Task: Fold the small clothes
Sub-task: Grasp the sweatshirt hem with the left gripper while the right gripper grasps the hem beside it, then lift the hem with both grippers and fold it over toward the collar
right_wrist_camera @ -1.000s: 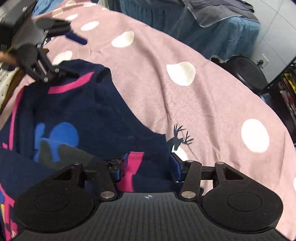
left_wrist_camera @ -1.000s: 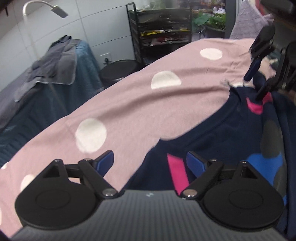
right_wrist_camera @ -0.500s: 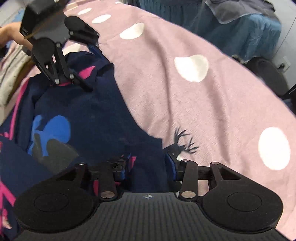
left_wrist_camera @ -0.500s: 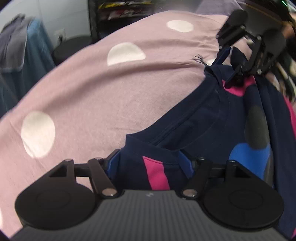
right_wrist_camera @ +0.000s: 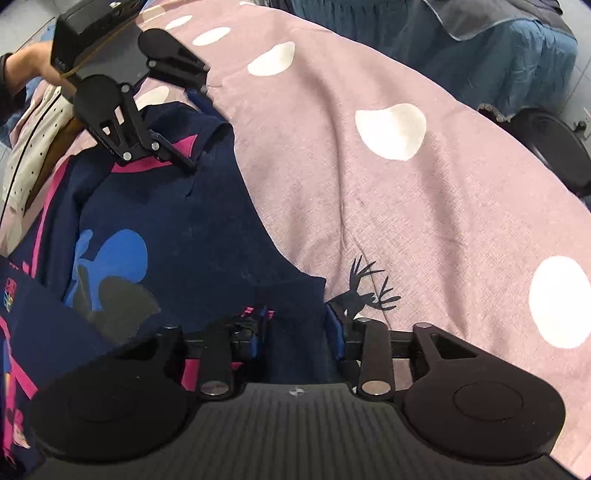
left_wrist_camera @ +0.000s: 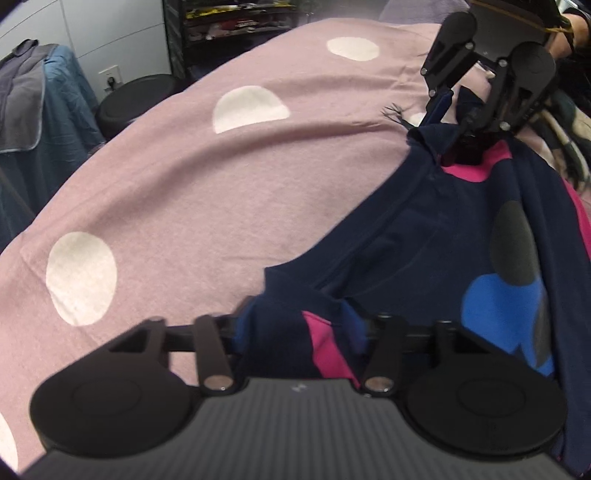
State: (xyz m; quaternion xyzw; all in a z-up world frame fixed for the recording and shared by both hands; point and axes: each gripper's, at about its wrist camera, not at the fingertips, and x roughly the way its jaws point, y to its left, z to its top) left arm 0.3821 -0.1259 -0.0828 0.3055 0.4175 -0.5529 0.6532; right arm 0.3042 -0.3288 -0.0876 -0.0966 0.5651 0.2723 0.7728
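Note:
A small navy garment point(left_wrist_camera: 436, 236) with pink trim and a blue print lies on a pink spotted blanket point(left_wrist_camera: 221, 177). My left gripper point(left_wrist_camera: 297, 325) holds a navy and pink corner of it between its blue pads. My right gripper point(right_wrist_camera: 297, 328) grips the other near corner of the garment point(right_wrist_camera: 177, 229). Each gripper shows in the other's view: the right one point(left_wrist_camera: 458, 122) at the far corner, the left one point(right_wrist_camera: 188, 129) likewise. The garment's edge hangs stretched between them.
A black deer print point(right_wrist_camera: 365, 291) marks the blanket beside my right gripper. A blue covered piece with a grey towel point(left_wrist_camera: 26, 107) and a black round stool point(left_wrist_camera: 136, 99) stand past the blanket's edge. A black shelf rack point(left_wrist_camera: 236, 26) stands behind. Cream dotted cloth point(right_wrist_camera: 33, 147) lies at left.
My left gripper has moved onto the garment's corner and closed on it, then lifted it. The right gripper keeps its hold and both have drawn the edge taut.

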